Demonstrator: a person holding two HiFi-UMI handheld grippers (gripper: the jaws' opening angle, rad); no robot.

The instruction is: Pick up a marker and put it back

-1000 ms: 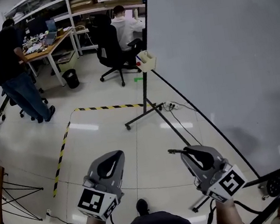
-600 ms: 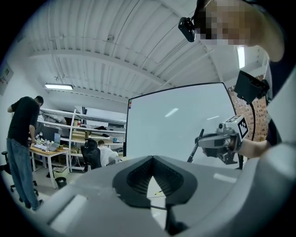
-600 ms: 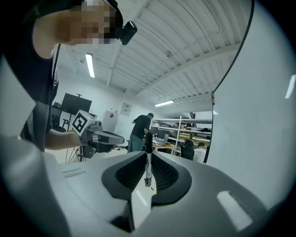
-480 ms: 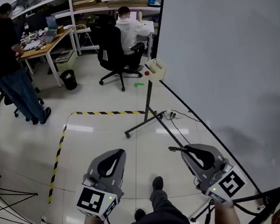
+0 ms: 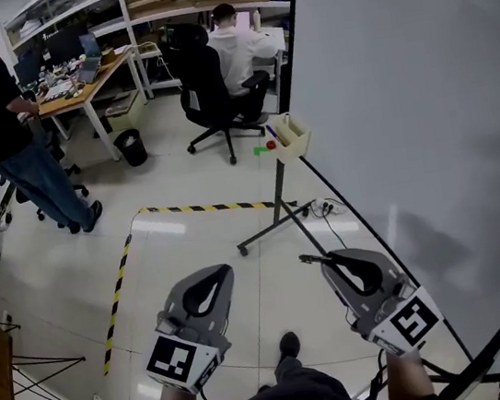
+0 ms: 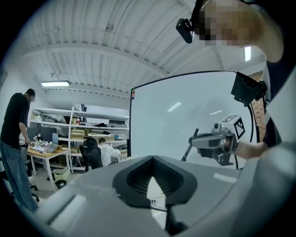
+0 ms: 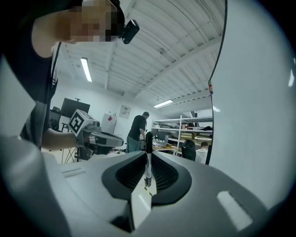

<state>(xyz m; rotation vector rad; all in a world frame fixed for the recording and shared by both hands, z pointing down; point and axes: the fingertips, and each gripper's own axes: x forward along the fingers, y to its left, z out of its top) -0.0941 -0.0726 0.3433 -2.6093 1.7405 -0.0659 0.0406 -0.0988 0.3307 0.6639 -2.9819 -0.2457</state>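
Observation:
A black marker stands upright between the jaws of my right gripper, which is shut on it. In the head view the marker sticks out to the left of the right gripper at the lower right. My left gripper is beside it at the lower left, its jaws closed tip to tip with nothing between them. Both point level, towards a beige marker tray on the whiteboard's stand, well ahead of them. From the left gripper view, the right gripper holds the marker.
A large whiteboard on a wheeled stand fills the right side. Yellow-black tape marks the tiled floor. A seated person and a standing person are at desks at the back. Cables lie by the stand.
The whole view has advanced across the floor; both grippers moved forward together and the marker tray is nearer. The marker stays gripped in the right gripper.

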